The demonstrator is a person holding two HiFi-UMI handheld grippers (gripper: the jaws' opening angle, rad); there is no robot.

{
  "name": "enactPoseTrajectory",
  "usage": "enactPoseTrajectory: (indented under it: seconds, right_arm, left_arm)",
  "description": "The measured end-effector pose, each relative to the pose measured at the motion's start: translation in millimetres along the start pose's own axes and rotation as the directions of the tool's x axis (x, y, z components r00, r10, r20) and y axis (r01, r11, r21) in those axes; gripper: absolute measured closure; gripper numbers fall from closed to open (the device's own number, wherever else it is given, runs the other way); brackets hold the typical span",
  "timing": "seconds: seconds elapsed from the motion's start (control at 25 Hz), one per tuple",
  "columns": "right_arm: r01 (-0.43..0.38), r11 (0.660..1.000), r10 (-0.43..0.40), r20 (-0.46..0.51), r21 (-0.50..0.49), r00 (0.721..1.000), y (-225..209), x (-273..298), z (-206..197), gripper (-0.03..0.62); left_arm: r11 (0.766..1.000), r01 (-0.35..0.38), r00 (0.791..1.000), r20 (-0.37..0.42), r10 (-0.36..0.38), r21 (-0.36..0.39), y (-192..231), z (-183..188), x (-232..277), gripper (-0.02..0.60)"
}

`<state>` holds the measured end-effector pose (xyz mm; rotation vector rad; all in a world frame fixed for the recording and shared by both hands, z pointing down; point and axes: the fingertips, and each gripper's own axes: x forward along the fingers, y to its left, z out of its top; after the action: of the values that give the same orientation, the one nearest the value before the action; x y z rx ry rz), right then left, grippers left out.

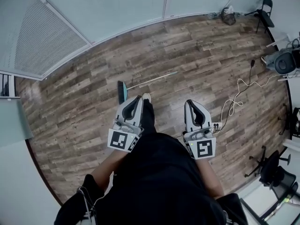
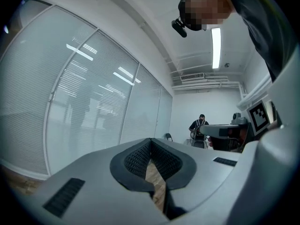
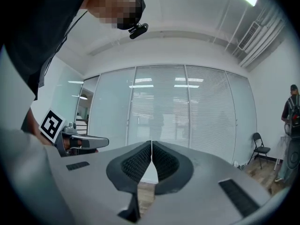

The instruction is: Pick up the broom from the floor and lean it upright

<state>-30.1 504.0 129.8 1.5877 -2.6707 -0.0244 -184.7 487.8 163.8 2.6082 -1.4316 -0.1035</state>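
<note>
Head view: the broom (image 1: 150, 81) is seen flat on the floor (image 1: 70, 102) at centre; the left gripper (image 1: 135, 101) and right gripper (image 1: 191, 105) are pressed together, empty.

No legible text, labels, brands, numbers or signs anywhere in view.

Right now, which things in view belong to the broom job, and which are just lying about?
Job: broom, lying flat; left gripper and right gripper, both shut and empty.
Lying about: white cable, folding chair, office chair.
</note>
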Motion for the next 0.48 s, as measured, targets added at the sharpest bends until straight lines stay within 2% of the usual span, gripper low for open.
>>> enactPoseTrajectory:
  seconds: [0.16,0.36,0.48]
  right_arm:
    - [0.006,1.000,-0.006,-0.013,0.006,1.000,-24.9,70.9,8.9,0.574]
    - [-0.001,1.000,0.001,-0.051,0.008,0.999,-47.7,141.7,4.4,0.574]
    - [0.017,1.000,-0.016,-0.059,0.018,0.998,-58.0,174.8,4.3,0.574]
  left_arm:
    - [1.000,0.014,1.000,-0.003,-0.014,-0.010,44.4,13.0,57.4,0.561]
    - [0.990,0.003,1.000,0.018,-0.001,-0.143,95.5,20.6,103.0,0.561]
    - [0.991,0.007,1.000,-0.001,-0.007,-0.135,115.9,16.4,119.8,0.561]
